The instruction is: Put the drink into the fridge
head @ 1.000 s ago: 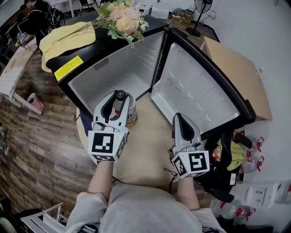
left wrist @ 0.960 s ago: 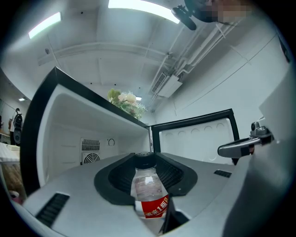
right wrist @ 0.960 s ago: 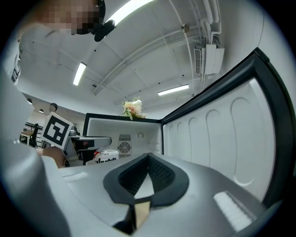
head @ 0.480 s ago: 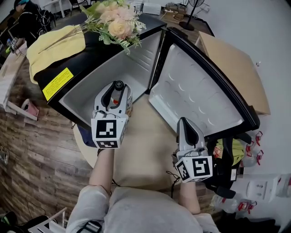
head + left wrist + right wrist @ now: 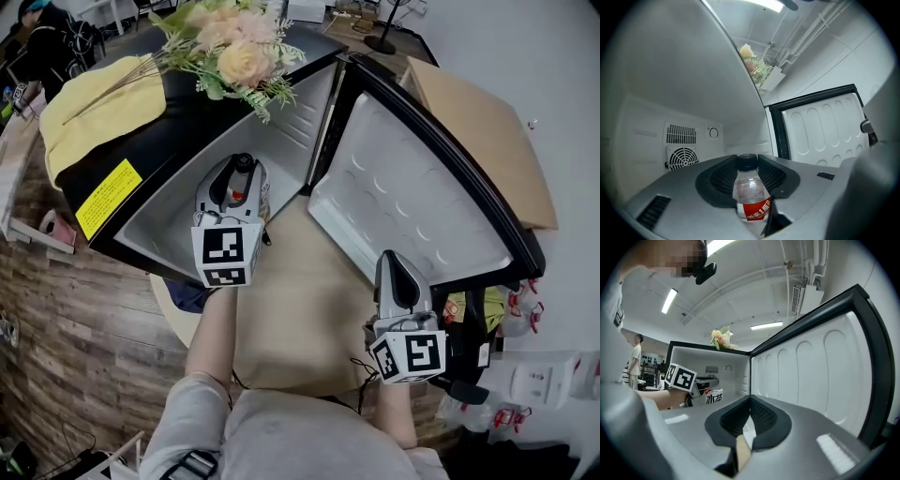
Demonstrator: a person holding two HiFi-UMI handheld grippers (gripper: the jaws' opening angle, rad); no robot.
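A clear drink bottle (image 5: 244, 184) with a black cap and red label (image 5: 754, 209) is clamped between the jaws of my left gripper (image 5: 240, 169). That gripper reaches into the open mouth of the small black fridge (image 5: 178, 202), whose white back wall with a fan grille (image 5: 680, 143) fills the left gripper view. From the right gripper view, the left gripper (image 5: 696, 383) and the bottle's label (image 5: 713, 398) sit inside the fridge's opening. My right gripper (image 5: 393, 260) hangs shut and empty over the round table, by the lower edge of the open fridge door (image 5: 412, 202).
Flowers (image 5: 234, 52) and a yellow cloth (image 5: 98, 108) lie on top of the fridge. A cardboard box (image 5: 483, 131) stands behind the door. The beige round table (image 5: 300, 309) is under both arms. Several bottles (image 5: 511, 323) and bags lie on the floor at right.
My left gripper has carried the bottle forward off the table and into the fridge opening. The right gripper has slipped back and lower in the head view.
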